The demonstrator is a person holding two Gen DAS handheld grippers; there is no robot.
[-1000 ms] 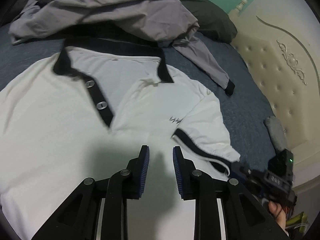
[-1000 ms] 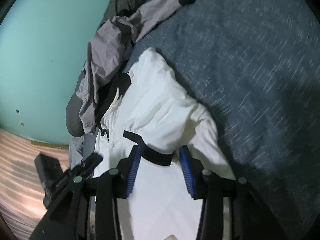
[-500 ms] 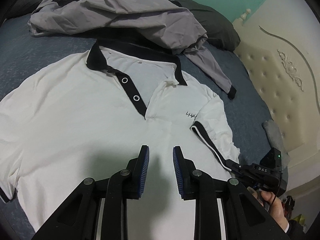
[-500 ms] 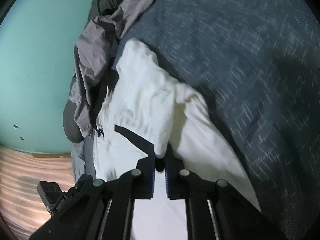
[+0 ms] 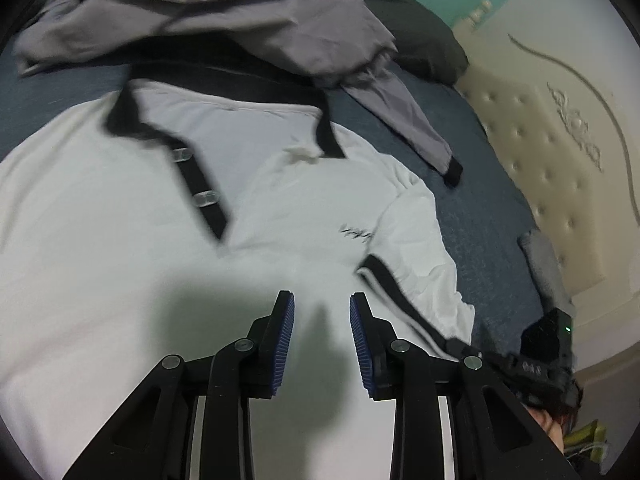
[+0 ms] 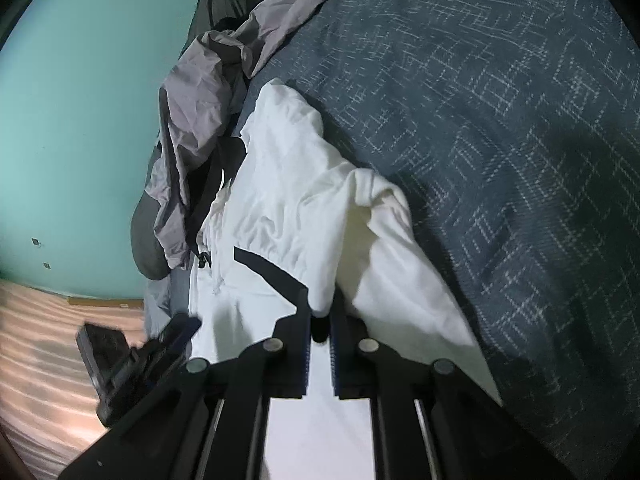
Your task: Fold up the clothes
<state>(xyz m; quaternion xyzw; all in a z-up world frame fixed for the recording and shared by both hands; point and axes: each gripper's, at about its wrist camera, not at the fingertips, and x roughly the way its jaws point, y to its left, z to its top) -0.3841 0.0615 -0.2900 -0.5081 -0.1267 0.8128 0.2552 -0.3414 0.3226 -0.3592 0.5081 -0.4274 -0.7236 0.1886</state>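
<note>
On a blue bedspread (image 6: 500,128) a white polo shirt (image 5: 120,248) lies spread face up, its black collar (image 5: 124,116) at the far side and the black placket with two clear buttons running down toward the near side. A grey jacket (image 5: 224,12) is heaped beyond the collar, one sleeve with a black cuff trailing to the right onto the bedspread, and a dark pillow (image 5: 424,48) sits behind it. To the far right stands a cream tufted headboard (image 5: 560,148).

The left gripper (image 5: 322,308) hangs just above the shirt's chest, its jaws a small way apart and opening, with nothing between the blue pads (image 5: 285,344); its shadow falls on the cloth below.

The right gripper (image 6: 319,322) is clamped on the shirt's right sleeve near the black-trimmed hem, the pads pressed together on a pinch of white fabric. The sleeve (image 6: 360,232) rises in a bunched fold from the jaws, lifted off the bedspread. In the left view the right gripper shows at the near right edge of the shirt.
</note>
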